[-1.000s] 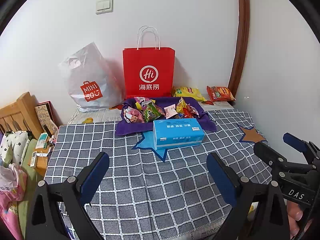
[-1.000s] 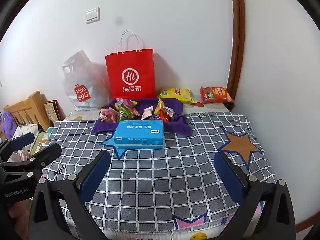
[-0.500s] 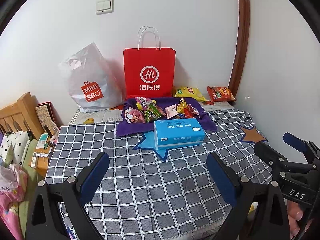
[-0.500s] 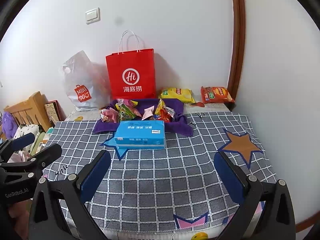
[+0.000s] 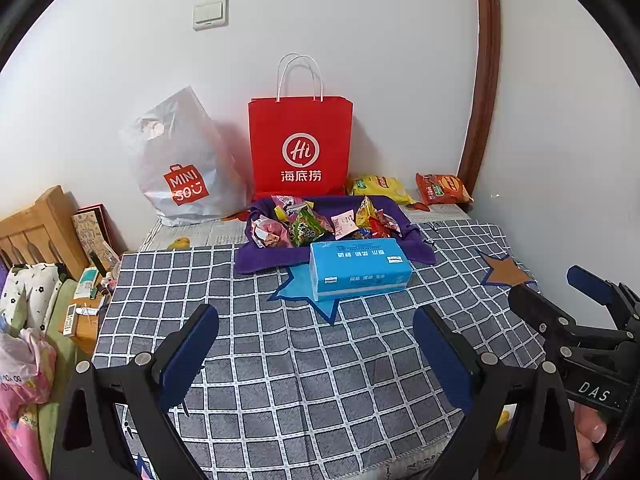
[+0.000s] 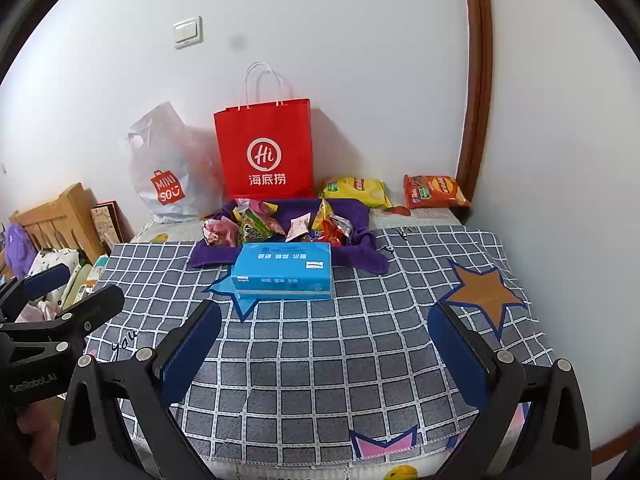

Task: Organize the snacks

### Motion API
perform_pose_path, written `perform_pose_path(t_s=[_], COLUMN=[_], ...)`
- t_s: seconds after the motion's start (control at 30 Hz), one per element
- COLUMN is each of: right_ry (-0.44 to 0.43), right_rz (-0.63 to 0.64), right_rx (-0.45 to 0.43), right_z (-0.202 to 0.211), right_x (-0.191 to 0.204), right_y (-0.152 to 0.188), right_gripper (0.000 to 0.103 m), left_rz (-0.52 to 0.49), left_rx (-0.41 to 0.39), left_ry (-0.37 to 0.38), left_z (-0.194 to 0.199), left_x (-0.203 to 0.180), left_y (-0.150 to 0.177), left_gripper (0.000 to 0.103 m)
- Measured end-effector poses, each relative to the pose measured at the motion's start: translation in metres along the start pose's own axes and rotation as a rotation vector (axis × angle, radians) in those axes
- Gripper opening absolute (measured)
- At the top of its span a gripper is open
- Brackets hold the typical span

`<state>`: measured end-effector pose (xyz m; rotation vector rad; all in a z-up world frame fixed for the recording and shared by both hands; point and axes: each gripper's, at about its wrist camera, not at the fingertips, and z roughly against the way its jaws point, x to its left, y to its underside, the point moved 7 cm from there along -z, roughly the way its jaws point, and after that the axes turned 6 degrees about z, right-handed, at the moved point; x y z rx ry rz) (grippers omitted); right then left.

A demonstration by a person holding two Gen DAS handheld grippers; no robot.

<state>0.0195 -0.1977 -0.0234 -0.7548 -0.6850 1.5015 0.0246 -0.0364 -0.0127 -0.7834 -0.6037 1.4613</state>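
Note:
A pile of small snack packets lies on a purple cloth at the back of the table. A yellow chip bag and an orange chip bag lie by the wall. A red paper bag stands upright behind the cloth. My left gripper is open and empty over the near table. My right gripper is open and empty too; it also shows in the left wrist view.
A blue tissue box lies in front of the cloth. A grey Miniso plastic bag leans on the wall at back left. The checked tablecloth covers the table. A wooden bed frame and clutter stand at left.
Both views have shifted very slightly; the scene sits a touch further right in frame. Both grippers stay open and nothing on the table has moved.

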Motion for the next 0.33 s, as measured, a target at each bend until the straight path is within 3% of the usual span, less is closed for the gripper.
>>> perform_pose_path(t_s=[0.33], right_ry=[-0.003], right_rz=[0.002], right_rx=[-0.003], right_z=[0.0011], right_x=[0.0007], right_y=[0.0009], right_gripper=[0.102], left_rz=[-0.001], left_rx=[0.002], left_ry=[-0.004], left_z=[-0.0048], left_x=[0.0009], left_y=[-0.001], left_gripper=[0.098])
